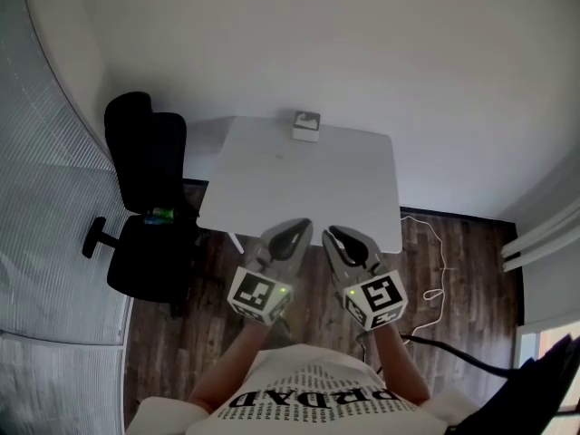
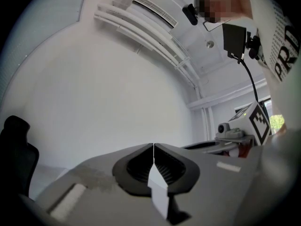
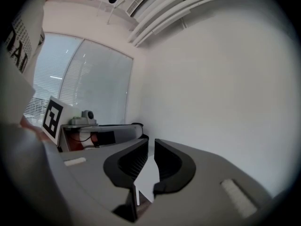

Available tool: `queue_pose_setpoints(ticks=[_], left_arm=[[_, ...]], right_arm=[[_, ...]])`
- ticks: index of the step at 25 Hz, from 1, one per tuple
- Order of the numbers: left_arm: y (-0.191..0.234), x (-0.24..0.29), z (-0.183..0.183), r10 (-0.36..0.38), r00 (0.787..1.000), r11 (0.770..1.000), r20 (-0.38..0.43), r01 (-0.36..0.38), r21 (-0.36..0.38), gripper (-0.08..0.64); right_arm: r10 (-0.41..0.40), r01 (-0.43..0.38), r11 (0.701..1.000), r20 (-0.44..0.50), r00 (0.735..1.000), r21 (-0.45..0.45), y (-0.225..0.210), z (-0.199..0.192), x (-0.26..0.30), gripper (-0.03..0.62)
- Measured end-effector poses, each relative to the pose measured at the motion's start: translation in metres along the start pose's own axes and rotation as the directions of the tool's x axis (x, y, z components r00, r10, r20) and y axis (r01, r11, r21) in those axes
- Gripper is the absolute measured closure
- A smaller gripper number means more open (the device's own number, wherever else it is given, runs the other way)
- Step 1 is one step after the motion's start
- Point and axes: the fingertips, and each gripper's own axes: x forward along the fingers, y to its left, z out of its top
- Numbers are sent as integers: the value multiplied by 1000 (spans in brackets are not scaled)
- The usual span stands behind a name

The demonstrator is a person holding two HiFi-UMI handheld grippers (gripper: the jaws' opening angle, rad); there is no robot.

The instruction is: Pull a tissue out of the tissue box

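Both are hovering empty short of the tabletop (image 1: 299, 188): left hand-held gripper (image 1: 299, 229) closed, right hand-held gripper (image 1: 335, 236) barely parted. The tissue box (image 1: 306, 126) is sitting at the far edge. Arriving this narrow is likely risking shoving it, not pinching tissue.

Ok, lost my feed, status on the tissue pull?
Left gripper shut, right gripper barely open, both empty. Tissue box untouched at far edge of table. Path clear.

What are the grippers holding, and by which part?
Nothing. The left gripper is shut on air, the right gripper slightly open and empty; the tissue box sits untouched across the table.
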Motion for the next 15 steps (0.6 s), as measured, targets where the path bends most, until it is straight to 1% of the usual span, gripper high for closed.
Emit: queue_pose_setpoints(ticks=[4,7,10,12,15], left_arm=[[21,19,3,-6,1000,1000,1,6,-24,566],[38,34,4,-17,1000,1000,4,17,-21,566],[52,50,9,-21,1000,999,10,21,-40,566],[62,59,1,-33,999,999,-18,32,-16,566],[74,71,-5,-44,998,999,-44,43,-19,566]], right_arm=[[-22,22,1000,-4,1000,-1,-19,7,22,546],[-32,32,999,-2,999,2,-32,12,40,546],[-44,44,999,2,999,8,-45,17,56,546],[-53,53,999,2,999,9,-55,19,65,546],[-65,65,998,0,998,11,-66,20,79,546]])
